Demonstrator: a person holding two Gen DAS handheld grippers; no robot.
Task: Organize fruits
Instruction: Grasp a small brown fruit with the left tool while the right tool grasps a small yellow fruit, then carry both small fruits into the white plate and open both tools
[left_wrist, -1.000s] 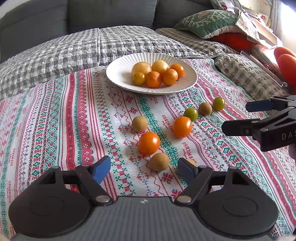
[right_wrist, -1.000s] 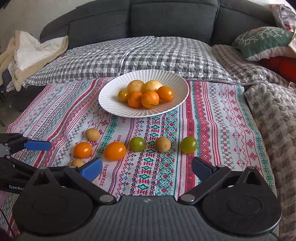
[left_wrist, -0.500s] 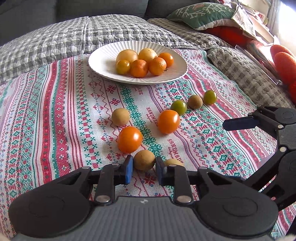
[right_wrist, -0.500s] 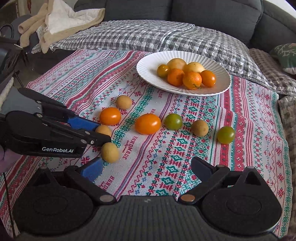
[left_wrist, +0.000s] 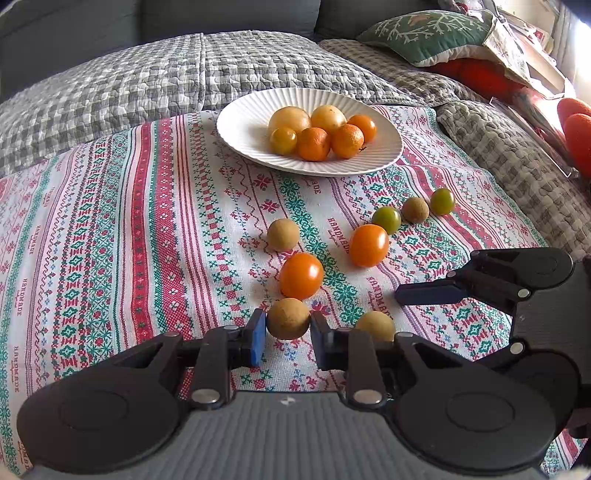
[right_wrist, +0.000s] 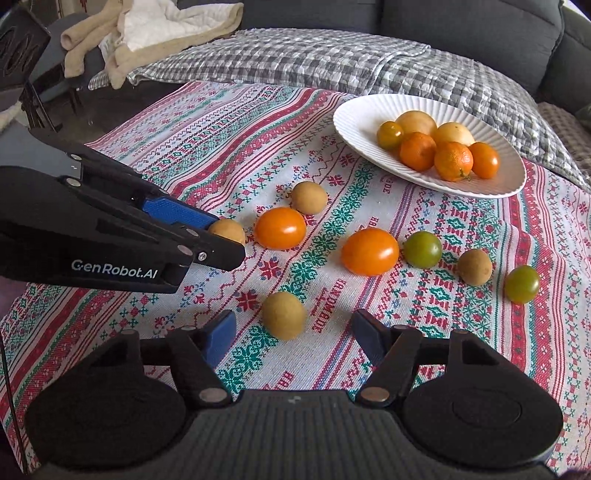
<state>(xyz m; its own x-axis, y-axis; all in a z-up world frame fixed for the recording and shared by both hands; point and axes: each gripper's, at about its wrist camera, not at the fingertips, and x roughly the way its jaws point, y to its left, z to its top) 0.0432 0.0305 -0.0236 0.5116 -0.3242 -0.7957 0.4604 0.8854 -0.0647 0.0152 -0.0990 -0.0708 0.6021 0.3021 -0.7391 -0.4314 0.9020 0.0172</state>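
Black left tool (left_wrist: 288, 328) marked "GenRobot.AI" clamps tan fruit (left_wrist: 288, 318), right tool (right_wrist: 291, 334) closing, "HANDMADE" cloth (right_wrist: 221, 155)

The left gripper (left_wrist: 288, 334) fills the bottom of its own view, angled down toward the cloth, its two blue pads (left_wrist: 257, 338) pressed against the sides of a small tan fruit (left_wrist: 288, 318) at lower centre. In the right wrist view the same gripper reaches in from the left edge, fingers nearly together, the fruit peeking out at their tips in the middle left. The right gripper (right_wrist: 291, 334) sits low in its own view, also tilted downward; its jaws are closing, with another tan fruit (right_wrist: 284, 315) between them, a gap showing on each side. In the left view it enters from the right edge.
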